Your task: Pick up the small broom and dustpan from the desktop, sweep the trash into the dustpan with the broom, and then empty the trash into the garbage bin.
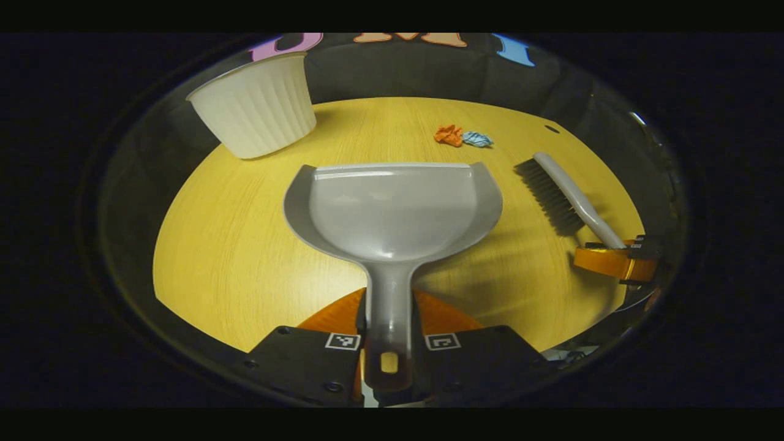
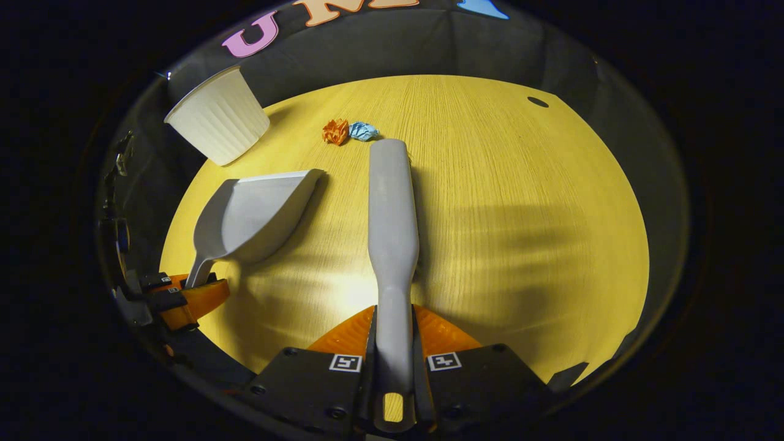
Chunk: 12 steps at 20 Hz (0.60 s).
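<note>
At far left on the worktop [image 1: 245, 257] stands the garbage bin [image 1: 257, 107], a white ribbed tub near the back edge. Next comes the dustpan [image 1: 392, 208]: its handle runs back between the fingers of the left hand-held gripper [image 1: 388, 343], which are closed against both sides of it, and its straight mouth faces away, toward the trash. The trash — an orange paper wad [image 1: 449, 135] touching a blue paper wad [image 1: 476, 139] — lies beyond the mouth and slightly right, apart from it.

Further right, the small broom [image 2: 392, 214] is clamped by its handle in the right hand-held gripper [image 2: 393, 367], both fingers pressing on it. In the right gripper view the broom's long axis points straight ahead, its far tip ending just beside the blue wad; the two wads sit just left of that tip, toward the dustpan side.

Judgement: both tools are picked up, sweeping is not yet done. The broom is the nearer tool — a stroke from right to left, across its long axis, would drive the wads toward the dustpan mouth.
</note>
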Tool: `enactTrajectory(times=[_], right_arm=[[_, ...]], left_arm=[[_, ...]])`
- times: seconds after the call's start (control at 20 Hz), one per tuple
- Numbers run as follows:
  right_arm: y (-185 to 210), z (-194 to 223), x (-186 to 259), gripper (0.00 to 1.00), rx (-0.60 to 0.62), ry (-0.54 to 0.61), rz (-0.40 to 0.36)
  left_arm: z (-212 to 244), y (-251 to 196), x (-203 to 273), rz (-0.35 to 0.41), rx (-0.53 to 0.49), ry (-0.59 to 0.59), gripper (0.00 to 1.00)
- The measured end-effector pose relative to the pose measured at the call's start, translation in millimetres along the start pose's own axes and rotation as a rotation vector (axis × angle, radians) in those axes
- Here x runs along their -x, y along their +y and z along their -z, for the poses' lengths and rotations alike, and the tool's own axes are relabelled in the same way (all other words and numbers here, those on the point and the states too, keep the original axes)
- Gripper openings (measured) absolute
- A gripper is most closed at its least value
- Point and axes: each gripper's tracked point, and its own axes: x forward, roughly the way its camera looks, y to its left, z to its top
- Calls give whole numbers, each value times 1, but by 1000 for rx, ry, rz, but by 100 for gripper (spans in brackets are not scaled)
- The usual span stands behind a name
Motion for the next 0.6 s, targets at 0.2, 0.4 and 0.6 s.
enactTrajectory(times=[0.2, 0.4, 0.6], right_arm=[[-6, -9, 16, 23, -1, -36, -21], [-15, -28, 27, 23, 23, -76, -34], [-23, -64, 36, 23, 26, -140, -32]], left_arm=[[-3, 0, 1, -7, -5, -15, 24], [-19, 2, 7, -9, -44, -63, 23], [-44, 14, 18, 34, -133, -92, 23]])
